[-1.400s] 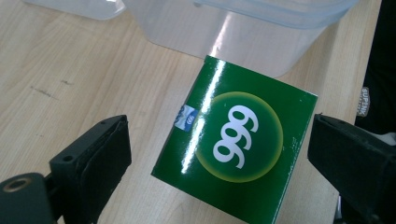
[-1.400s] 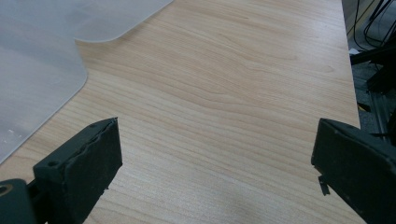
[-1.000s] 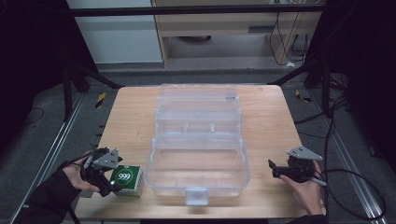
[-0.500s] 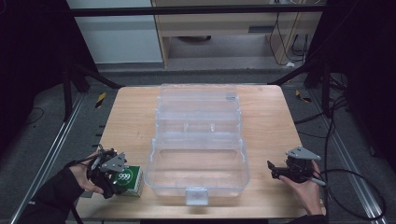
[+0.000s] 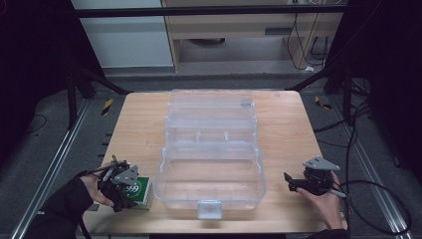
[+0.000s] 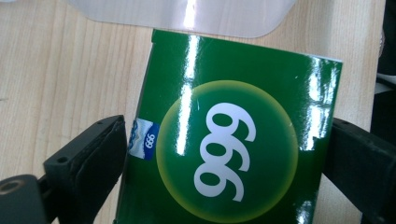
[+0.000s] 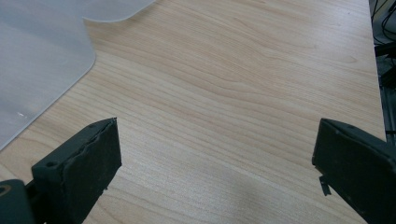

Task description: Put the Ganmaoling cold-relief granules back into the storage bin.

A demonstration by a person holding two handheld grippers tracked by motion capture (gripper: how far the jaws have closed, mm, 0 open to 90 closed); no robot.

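1. Wooden table (image 5: pixel 144 124) under dark surroundings, with a metal frame and a pale cabinet beyond its far edge; cables lie on the floor at the right.
2. Clear plastic organiser case (image 5: pixel 211 149), lid open and leaning back, stands at the table's middle, between the 2 grippers; its latch faces the near edge.
3. Left gripper (image 5: pixel 121 188), held in the person's left hand (image 5: pixel 94 188), sits at the near left corner, just beside the case's left wall.
4. Green box (image 6: pixel 224 140), printed with "999" in white on a yellow-green disc, lies flat on the table between the left gripper's jaws. In the left gripper view 1 jaw meets the box's left edge and the other its right edge; the jaws have just been closing, and they stand wide, set against the box's 2 sides.
5. Case corner (image 6: pixel 187 16) lies directly ahead of the left gripper, just past the box's far edge.
6. Right gripper (image 5: pixel 293 183), in the person's right hand (image 5: pixel 326 201), rests at the near right, apart from the case and pointing toward it.
7. Right gripper's jaws are spread wide with bare wood between them; the case's rounded corner (image 7: pixel 37 60) lies ahead and to their left.
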